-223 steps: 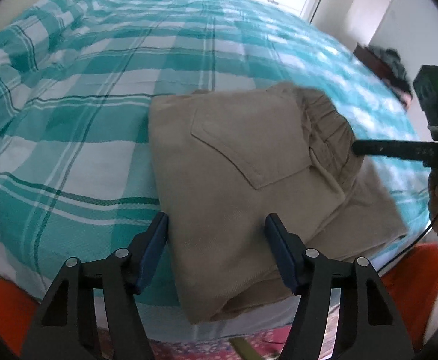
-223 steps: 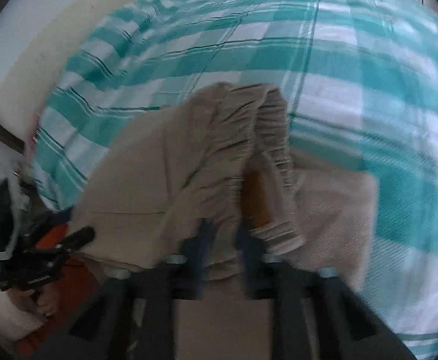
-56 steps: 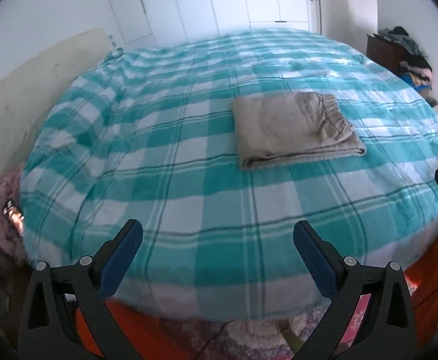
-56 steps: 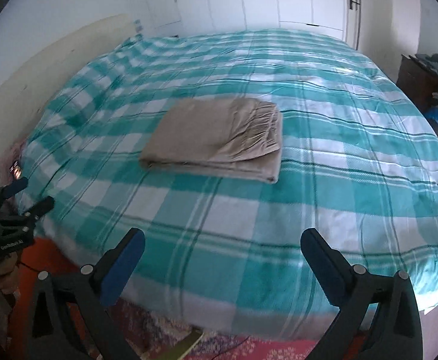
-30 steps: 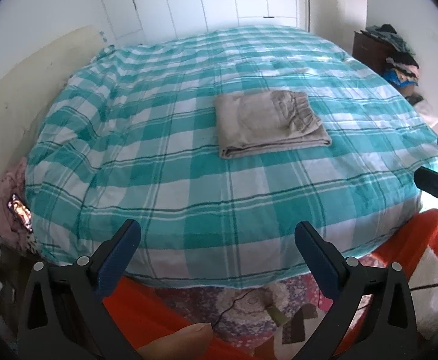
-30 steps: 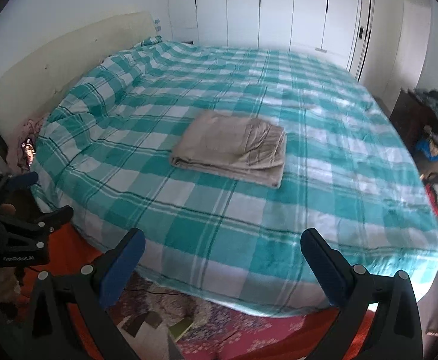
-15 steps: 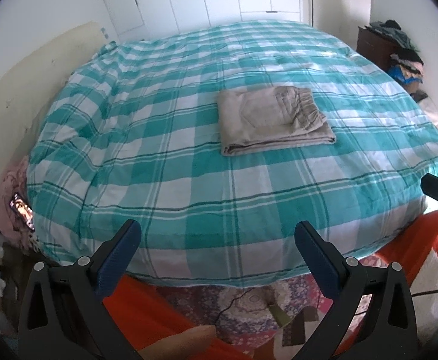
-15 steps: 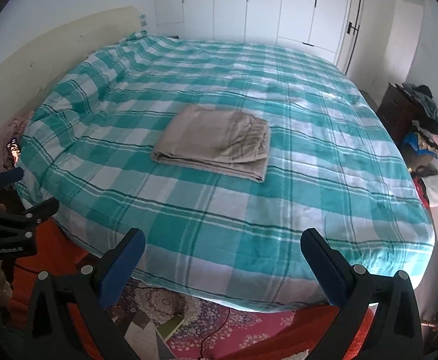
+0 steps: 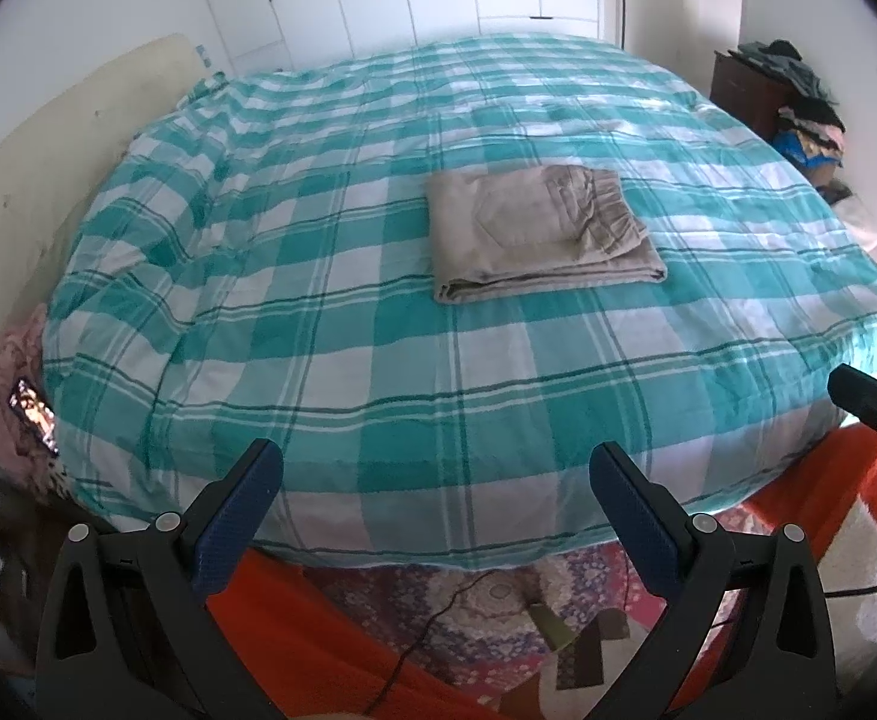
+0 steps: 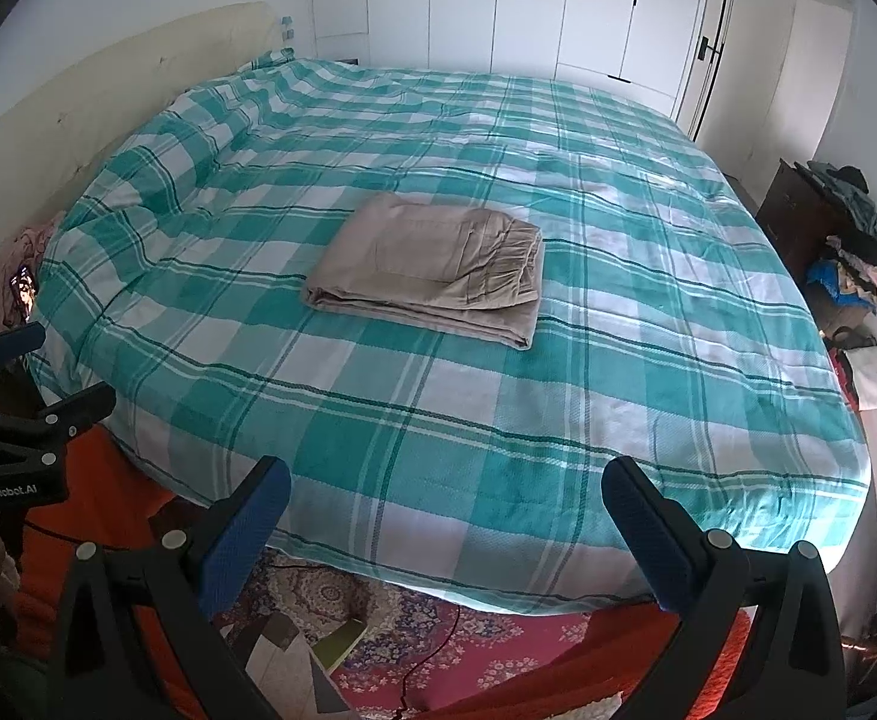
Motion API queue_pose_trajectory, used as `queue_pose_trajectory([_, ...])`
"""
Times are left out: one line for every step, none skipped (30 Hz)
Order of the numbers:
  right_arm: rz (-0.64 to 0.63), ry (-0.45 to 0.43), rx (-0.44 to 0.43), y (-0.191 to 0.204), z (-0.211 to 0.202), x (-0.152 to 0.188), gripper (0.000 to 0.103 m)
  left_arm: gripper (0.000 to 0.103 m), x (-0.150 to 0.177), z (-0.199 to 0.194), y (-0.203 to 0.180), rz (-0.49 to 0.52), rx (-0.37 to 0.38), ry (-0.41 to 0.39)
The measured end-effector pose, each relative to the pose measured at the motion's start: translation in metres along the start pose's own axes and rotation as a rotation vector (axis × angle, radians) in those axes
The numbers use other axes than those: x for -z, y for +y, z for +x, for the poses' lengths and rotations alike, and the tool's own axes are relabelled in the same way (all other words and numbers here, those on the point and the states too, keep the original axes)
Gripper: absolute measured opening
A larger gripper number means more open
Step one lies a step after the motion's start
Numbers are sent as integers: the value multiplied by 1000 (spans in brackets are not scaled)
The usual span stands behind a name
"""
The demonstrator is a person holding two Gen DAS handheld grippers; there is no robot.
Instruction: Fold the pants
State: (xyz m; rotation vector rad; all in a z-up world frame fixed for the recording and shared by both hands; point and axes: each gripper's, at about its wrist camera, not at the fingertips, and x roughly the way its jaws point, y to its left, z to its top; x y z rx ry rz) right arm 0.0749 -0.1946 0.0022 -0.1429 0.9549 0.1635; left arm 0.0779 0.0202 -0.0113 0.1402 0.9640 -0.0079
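Observation:
The beige pants (image 9: 537,231) lie folded in a flat rectangle in the middle of the teal checked bed (image 9: 378,360), back pocket up, elastic waistband to the right. They also show in the right wrist view (image 10: 432,264). My left gripper (image 9: 435,468) is open and empty, held back off the near edge of the bed, far from the pants. My right gripper (image 10: 447,486) is open and empty too, also off the bed's near edge. Each gripper appears at the side of the other's view.
A dark cabinet piled with clothes (image 10: 846,240) stands at the right. White wardrobe doors (image 10: 558,12) line the back wall. A cream headboard (image 10: 78,96) is on the left. A patterned rug (image 10: 378,618) and orange fabric (image 9: 318,630) lie on the floor below.
Both grippers let go of the pants and pulled back from the bed. In the last second the views shifted only slightly, and the pants have not moved.

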Motion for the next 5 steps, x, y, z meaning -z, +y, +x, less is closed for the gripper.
queue_pose_trajectory([0,0,0,0,0,0,103,102,0,0,0,-3,5,-2])
queue_pose_trajectory([2,1,-3,0,0,0,103,102,0,0,0,-3,9,-3])
queue_pose_trajectory([4,-1,-5,0,0,0,103,102,0,0,0,-2,8,-3])
queue_pose_trajectory([7,-5,-9,0,0,0,103,102,0,-1,-1,2,7,-9])
queue_pose_trajectory([8,-7,-12,0,0,-1,103,102,1,-1,-2,5,5,-13])
